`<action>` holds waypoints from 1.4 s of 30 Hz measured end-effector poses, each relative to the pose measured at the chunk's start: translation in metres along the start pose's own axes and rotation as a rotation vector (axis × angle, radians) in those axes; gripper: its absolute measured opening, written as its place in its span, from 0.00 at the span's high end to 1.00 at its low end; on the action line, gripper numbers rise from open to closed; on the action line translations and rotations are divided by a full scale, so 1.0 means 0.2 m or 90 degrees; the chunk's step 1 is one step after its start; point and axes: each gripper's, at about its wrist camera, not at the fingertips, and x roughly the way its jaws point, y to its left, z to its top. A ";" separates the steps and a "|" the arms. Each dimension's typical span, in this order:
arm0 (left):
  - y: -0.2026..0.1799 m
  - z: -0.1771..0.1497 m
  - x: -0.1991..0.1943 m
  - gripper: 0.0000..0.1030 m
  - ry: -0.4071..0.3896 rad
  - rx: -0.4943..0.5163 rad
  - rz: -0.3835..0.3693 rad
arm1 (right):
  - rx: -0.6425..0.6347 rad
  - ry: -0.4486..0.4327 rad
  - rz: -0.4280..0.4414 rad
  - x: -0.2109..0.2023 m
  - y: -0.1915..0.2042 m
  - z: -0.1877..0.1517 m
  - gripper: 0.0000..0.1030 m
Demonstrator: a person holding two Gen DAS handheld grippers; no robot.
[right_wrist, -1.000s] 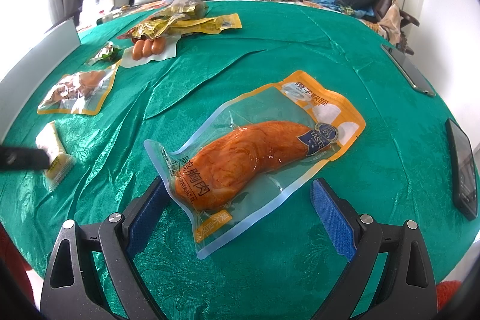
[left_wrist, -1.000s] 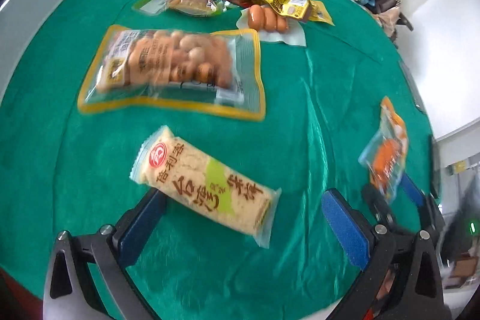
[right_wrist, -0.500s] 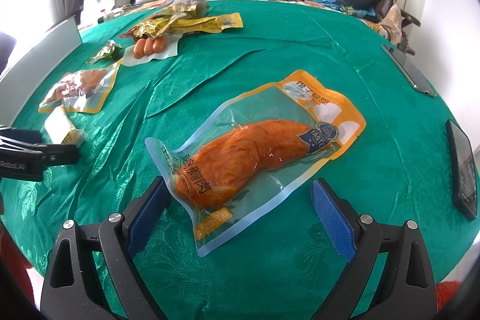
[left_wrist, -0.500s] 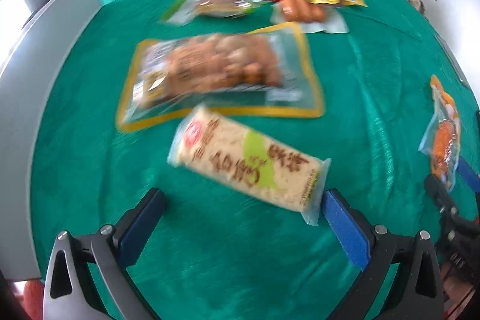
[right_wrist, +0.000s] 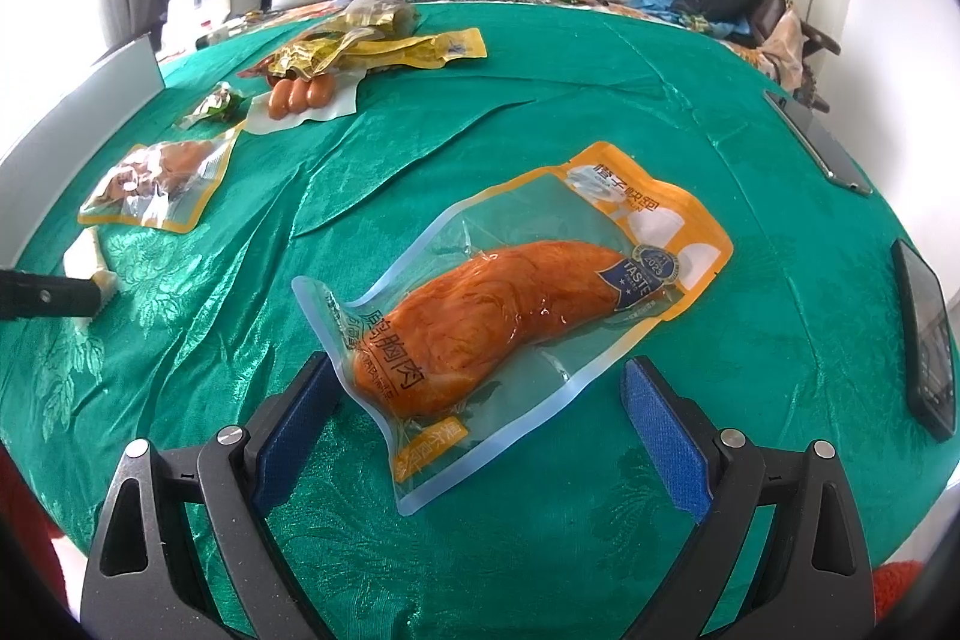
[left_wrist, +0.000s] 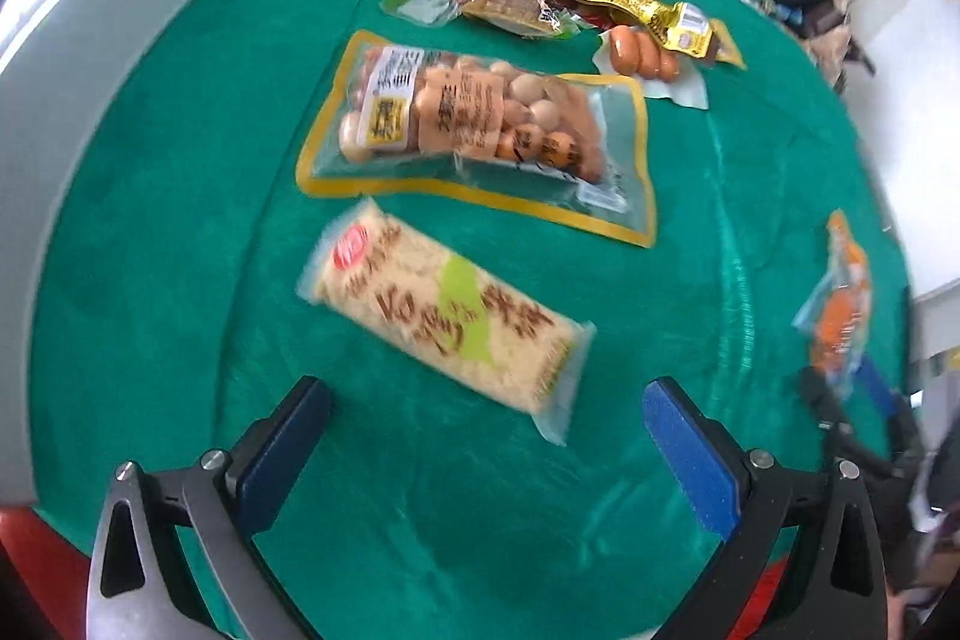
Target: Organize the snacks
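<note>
- Left tool [left_wrist: 486, 421] of mine hangs over the green desk [left_wrist: 180, 196] with its fingers spread wide and nothing between them.
- Just ahead of it, slanting across the gap, lies the rice cracker pack [left_wrist: 447, 319]; its near corner comes closest to my right-hand finger.
- Right tool [right_wrist: 477, 409] is just as wide and just as empty, with the chicken breast pouch [right_wrist: 510, 307] flat on the cloth ahead of it, its near end reaching between the fingers.
- By my reading, the step in hand is lining up for two pickups, neither begun.
- Next move, as I judge it: lower each tool and close across the short width of its pack. Both lie flat and slippery, so a finger must get under an edge.
- Beyond the cracker pack sits a yellow-edged egg bag [left_wrist: 480, 130], very near it; farther off are small sausages [left_wrist: 645, 52] and a heap of other wrappers.
- Off to the right tool's far right lie two phones [right_wrist: 927, 340]; wrinkled cloth could snag a fingertip.
</note>
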 end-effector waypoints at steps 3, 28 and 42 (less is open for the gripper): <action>0.01 0.00 -0.01 0.00 -0.001 -0.014 -0.023 | 0.000 -0.001 0.000 0.00 0.00 -0.01 0.06; 0.18 0.09 0.03 0.01 -0.006 0.056 0.082 | 0.001 -0.002 0.000 0.00 0.00 -0.01 0.06; -0.01 0.04 0.08 0.05 0.010 0.111 0.113 | 0.001 -0.006 0.000 0.00 0.00 -0.01 0.06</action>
